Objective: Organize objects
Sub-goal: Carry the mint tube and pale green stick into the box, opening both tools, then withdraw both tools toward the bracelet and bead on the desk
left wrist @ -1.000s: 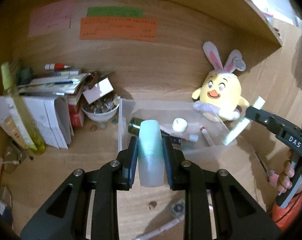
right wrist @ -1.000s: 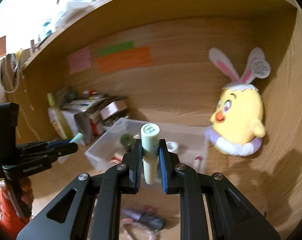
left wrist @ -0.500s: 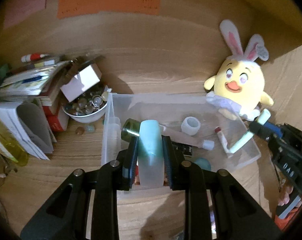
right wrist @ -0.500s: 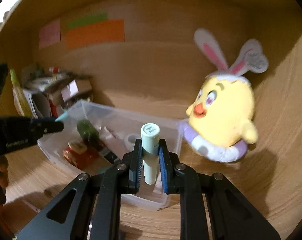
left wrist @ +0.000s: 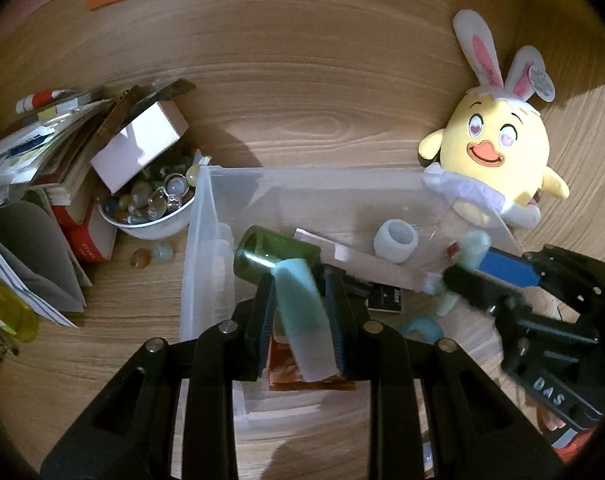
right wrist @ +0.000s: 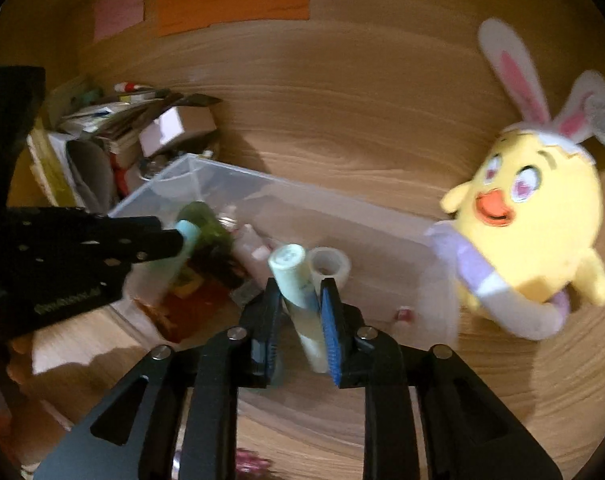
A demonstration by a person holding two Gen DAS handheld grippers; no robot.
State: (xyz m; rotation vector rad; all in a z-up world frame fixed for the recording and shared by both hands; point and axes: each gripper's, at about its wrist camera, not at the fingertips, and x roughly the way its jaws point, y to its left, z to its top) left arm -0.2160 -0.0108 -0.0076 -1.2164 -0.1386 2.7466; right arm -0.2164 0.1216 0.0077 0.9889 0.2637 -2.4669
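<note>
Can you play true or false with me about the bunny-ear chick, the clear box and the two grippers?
1. The yellow chick toy sits inside the clear box. False: it sits outside, by the box's far corner.
2. The left gripper has a teal tube between its fingers. True.
3. The right gripper is empty. False: a pale green tube is between its opening fingers.
4. A green bottle lies in the box. True.
5. The bowl holds marbles. True.

Left claw (left wrist: 302, 312) clamped; right claw (right wrist: 300, 316) opening.
</note>
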